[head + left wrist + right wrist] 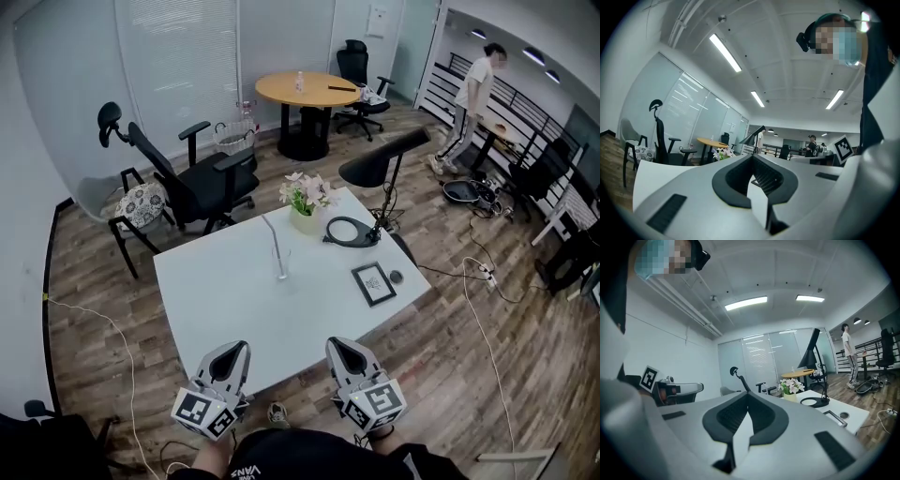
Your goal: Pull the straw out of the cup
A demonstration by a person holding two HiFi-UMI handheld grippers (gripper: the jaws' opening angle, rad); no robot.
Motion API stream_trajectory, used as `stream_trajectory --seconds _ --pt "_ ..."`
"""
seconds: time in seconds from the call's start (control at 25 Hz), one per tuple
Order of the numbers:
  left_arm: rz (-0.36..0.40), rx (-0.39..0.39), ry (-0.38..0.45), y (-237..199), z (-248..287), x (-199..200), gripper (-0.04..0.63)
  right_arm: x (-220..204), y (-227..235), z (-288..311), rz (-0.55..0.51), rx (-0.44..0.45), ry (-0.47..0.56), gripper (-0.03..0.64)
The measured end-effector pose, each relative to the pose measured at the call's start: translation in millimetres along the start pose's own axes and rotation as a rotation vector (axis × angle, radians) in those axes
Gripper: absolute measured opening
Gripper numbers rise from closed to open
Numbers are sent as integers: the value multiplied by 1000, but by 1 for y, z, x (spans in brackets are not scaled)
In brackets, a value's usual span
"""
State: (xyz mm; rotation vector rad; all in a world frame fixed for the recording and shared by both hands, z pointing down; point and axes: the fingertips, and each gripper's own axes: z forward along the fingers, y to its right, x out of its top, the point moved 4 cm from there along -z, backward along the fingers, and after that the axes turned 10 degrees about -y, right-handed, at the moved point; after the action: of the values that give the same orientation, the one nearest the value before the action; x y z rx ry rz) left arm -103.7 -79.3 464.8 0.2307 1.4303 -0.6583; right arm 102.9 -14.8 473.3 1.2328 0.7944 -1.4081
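I'm holding my left gripper (242,345) with jaws together and empty at the near edge of the white table (206,291). Mid-table, well ahead, the straw (271,232) is leaning in the cup (281,264). My right gripper (334,342) is sitting closed too. I'm judging that a sideways tug is risking tipping the narrow, clear cup, or the thin, smooth straw slipping from the pads.

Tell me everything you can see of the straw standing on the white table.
The straw is thin, pale and straight; it is too small in the picture to tell its material. Its lower end sits in a clear cup near the middle of the white table, and it leans up and to the left, well past the rim. Only the cup appears to touch it.
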Motion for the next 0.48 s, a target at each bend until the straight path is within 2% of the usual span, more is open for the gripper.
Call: stream_trajectory --seconds 0.48 --pt "0 -42 -18 -51 31 12 11 14 9 44 16 -62 5 17"
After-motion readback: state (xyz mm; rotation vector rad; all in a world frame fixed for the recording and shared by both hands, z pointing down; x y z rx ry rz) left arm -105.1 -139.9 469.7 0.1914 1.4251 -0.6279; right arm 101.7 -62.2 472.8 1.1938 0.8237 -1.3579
